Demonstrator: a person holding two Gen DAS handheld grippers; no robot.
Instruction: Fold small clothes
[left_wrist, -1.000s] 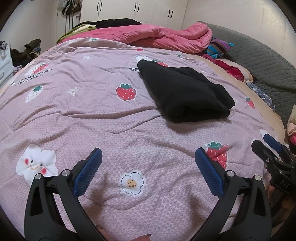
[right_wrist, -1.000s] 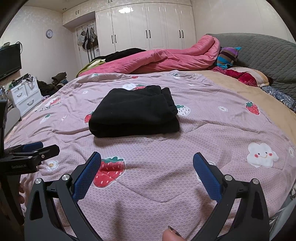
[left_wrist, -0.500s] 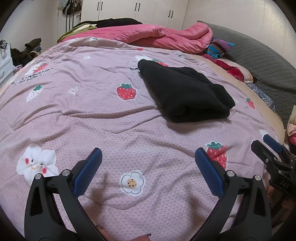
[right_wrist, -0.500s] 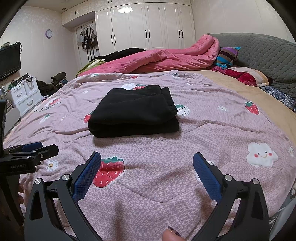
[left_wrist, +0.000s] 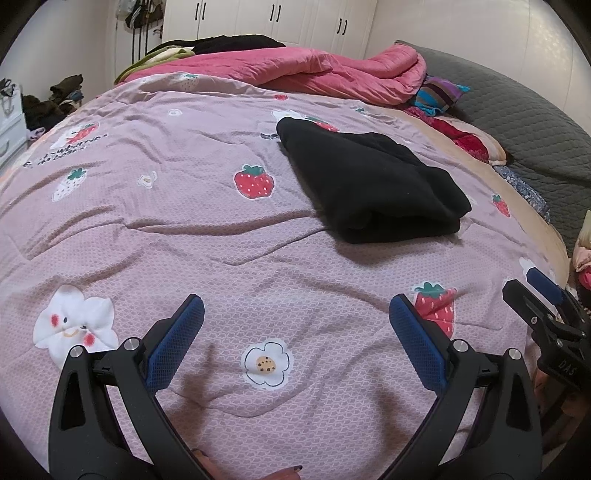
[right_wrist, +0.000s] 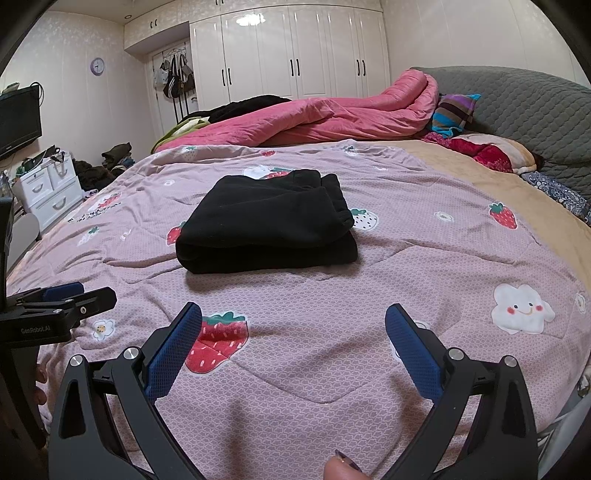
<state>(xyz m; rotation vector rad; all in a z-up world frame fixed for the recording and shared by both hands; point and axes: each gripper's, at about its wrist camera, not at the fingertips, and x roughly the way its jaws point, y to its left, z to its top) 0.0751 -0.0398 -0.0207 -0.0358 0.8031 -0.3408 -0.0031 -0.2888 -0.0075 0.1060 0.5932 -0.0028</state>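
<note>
A black garment (left_wrist: 373, 184) (right_wrist: 267, 221) lies folded into a thick rectangle on the pink strawberry-print bedspread (left_wrist: 184, 229) (right_wrist: 406, 266). My left gripper (left_wrist: 295, 306) hovers open over the near part of the bed, well short of the garment, with nothing between its blue pads. My right gripper (right_wrist: 293, 314) is open too, empty, in front of the garment's folded edge. The right gripper's tip shows at the right edge of the left wrist view (left_wrist: 535, 295). The left gripper's tip shows at the left edge of the right wrist view (right_wrist: 62, 299).
A rumpled pink duvet (right_wrist: 332, 114) is heaped at the far side of the bed, with striped and red pillows (right_wrist: 458, 110) beside a grey padded headboard (right_wrist: 517, 107). White wardrobes (right_wrist: 295, 55) line the back wall. A white drawer unit (right_wrist: 48, 188) and clothes piles stand at the left.
</note>
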